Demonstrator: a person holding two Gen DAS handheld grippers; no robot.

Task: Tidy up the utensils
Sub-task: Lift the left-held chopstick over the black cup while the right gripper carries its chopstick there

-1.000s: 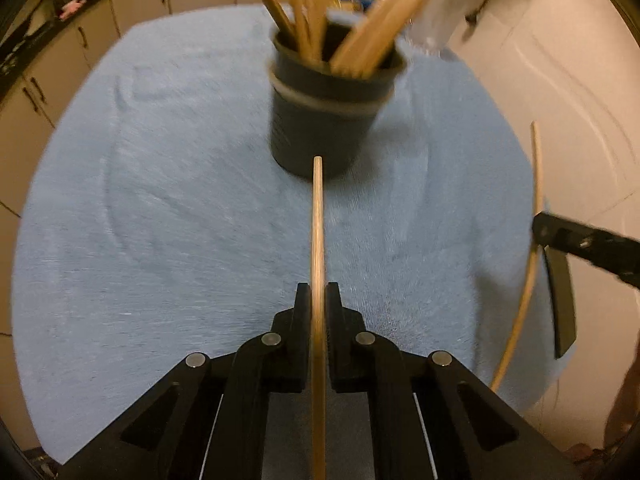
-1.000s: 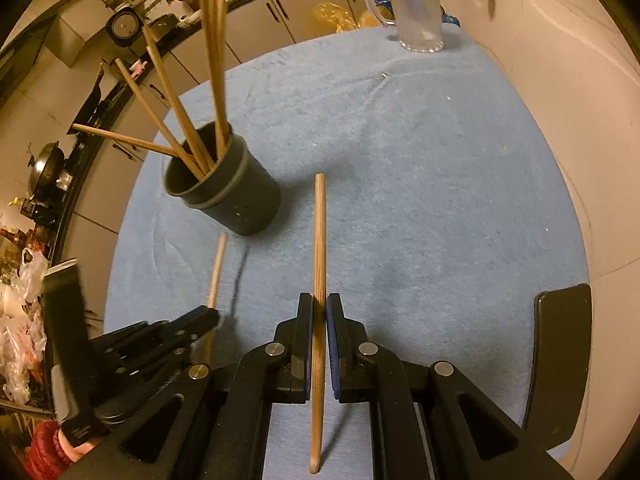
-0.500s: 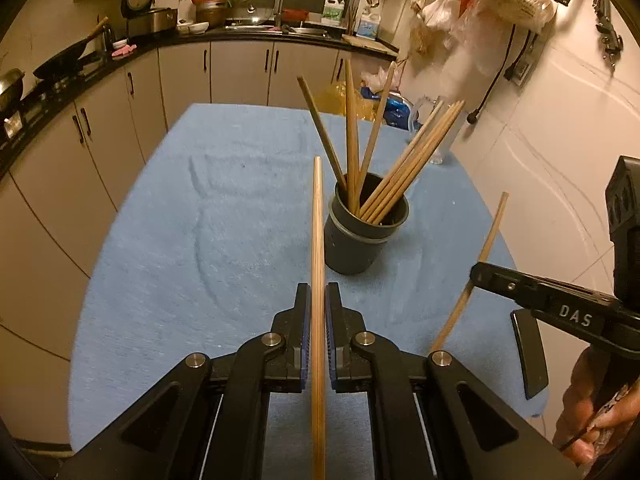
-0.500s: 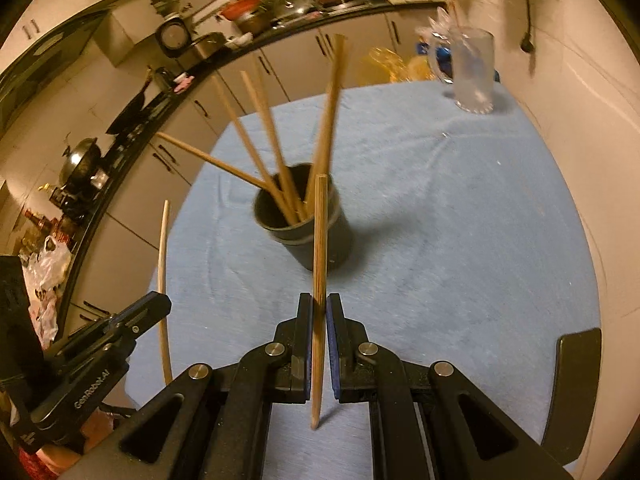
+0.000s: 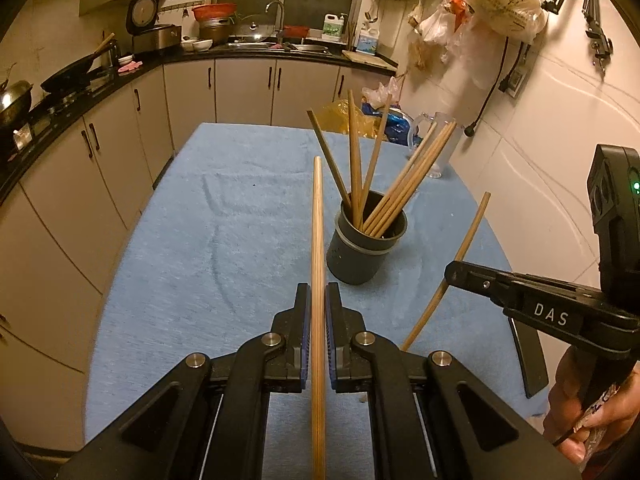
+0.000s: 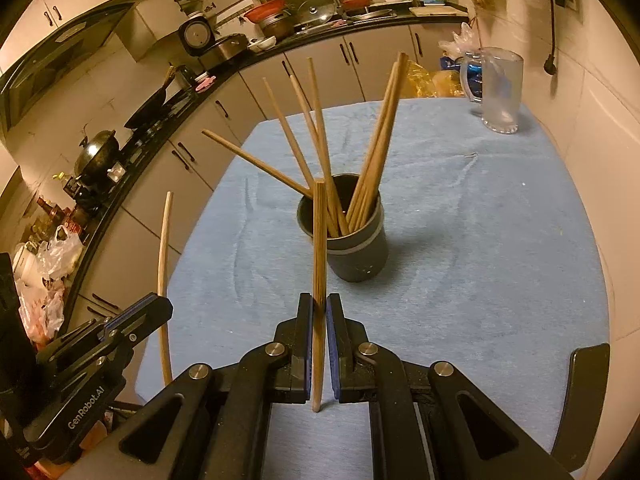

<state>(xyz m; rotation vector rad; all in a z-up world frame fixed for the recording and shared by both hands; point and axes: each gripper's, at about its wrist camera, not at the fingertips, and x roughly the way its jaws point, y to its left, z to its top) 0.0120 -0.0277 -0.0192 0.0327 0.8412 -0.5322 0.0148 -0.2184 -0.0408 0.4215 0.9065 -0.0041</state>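
My left gripper (image 5: pixel 317 312) is clamped on one chopstick (image 5: pixel 318 240); stick runs straight out between the pads, tip pointing past the left side of the cup (image 5: pixel 366 244). My right gripper (image 6: pixel 319 316) is clamped on a second chopstick (image 6: pixel 319 248), gripped nearer its lower end, so the short tail hangs just behind the pads. In its own view the tip overlaps the cup's near rim, but I can't tell if it's actually over the mouth or short of it.

Both sticks are off the table and in the air. The cup stands upright near the middle of the blue cloth (image 6: pixel 500 240), already holding a fan of chopsticks (image 6: pixel 372 140) leaning left and right. There's a gap in the middle of the fan and at the near rim.

Step in hand, as I read it: drop both sticks into the cup.

How to do it clean:
- One at a time, right one first since it looks closer to lined up.
- Tilt the tip down into the open gap, not onto the leaning sticks.
- Get the tip below the rim before opening, otherwise it may bounce out.
- Approach from above; a sideways nudge could tip the cup, it looks top-heavy.
- Keep the left gripper clear of the right stick's path.

Glass jug (image 6: pixel 500 88) at the far corner is well apart, no issue.
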